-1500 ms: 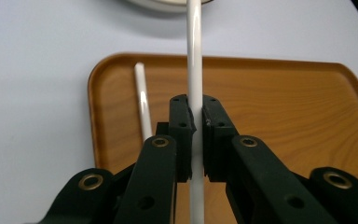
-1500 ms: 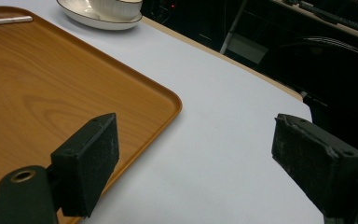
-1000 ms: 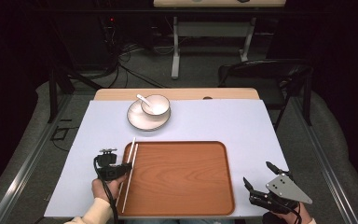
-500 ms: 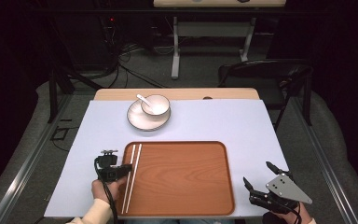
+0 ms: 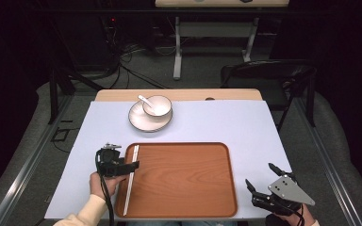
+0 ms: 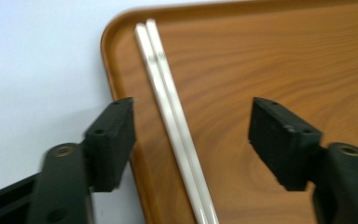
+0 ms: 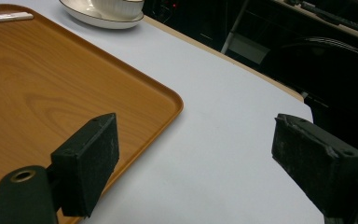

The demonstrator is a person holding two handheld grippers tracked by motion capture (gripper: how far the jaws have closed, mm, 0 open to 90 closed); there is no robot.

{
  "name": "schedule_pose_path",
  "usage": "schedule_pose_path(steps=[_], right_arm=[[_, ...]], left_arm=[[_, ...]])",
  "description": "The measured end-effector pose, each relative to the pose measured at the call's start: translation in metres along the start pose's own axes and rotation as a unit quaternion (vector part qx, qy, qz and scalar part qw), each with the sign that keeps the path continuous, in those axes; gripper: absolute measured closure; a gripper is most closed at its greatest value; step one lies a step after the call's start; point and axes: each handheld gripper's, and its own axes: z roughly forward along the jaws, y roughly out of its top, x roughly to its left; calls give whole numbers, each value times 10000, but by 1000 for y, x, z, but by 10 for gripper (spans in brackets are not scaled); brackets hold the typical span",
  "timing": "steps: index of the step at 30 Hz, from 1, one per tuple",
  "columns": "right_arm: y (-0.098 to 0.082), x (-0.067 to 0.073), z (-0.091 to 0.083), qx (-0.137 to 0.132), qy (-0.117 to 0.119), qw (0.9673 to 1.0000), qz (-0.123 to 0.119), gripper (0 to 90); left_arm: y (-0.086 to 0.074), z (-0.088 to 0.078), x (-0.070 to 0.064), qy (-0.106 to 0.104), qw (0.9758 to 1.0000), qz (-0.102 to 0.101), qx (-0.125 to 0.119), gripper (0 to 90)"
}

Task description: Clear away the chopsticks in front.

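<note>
Item 1. Right gripper (image 5: 262, 182), held in the person's right hand at the near right corner of the table, beside the tray's near right corner. Jaws stood wide apart with nothing between them; in the right gripper view (image 7: 193, 165) they framed bare table cover, one jaw over the tray's edge. Grey three-cornered plate on top.

Item 2. Left gripper (image 5: 133, 165), held in the person's left hand (image 5: 102, 181) at the tray's left rim, cream sleeve (image 5: 86, 214) below it. Jaws had just been opening and stood apart; in the left gripper view (image 6: 191, 140) the pads were clear of the chopsticks, which lay between them untouched.

Item 3. Chopsticks (image 5: 131, 180), a white pair, side by side and touching along their length, lying flat inside the tray parallel to and just inside its left rim. In the left gripper view (image 6: 172, 116) their far ends reached close to the tray's far left corner.

Item 4. Tray (image 5: 193, 179), wood-grain brown, rounded corners, raised rim, on the near middle of the table.

Item 5. Table cover (image 5: 217, 122), pale blue-white, spread over the table under all items.

Item 6. Plate (image 5: 139, 123), white, beyond the tray's far left corner, well apart from it. A white bowl (image 5: 157, 104) stood on it, with a white spoon (image 5: 144, 99) resting in the bowl, handle pointing far left.
</note>
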Motion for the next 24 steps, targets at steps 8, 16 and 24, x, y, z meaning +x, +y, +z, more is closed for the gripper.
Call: schedule_pose_path(steps=[8, 16, 24], right_arm=[[0, 0, 0, 10, 4, 10000, 4, 143], [0, 0, 0, 7, 17, 10000, -5, 143], [0, 0, 1, 24, 7, 10000, 0, 143]], left_arm=[[24, -13, -7, -712, 9920, 918, -485, 140], [26, -44, -9, -776, 9833, 1286, -1023, 27], [13, -72, 1, -622, 9763, 1316, -1601, 1]])
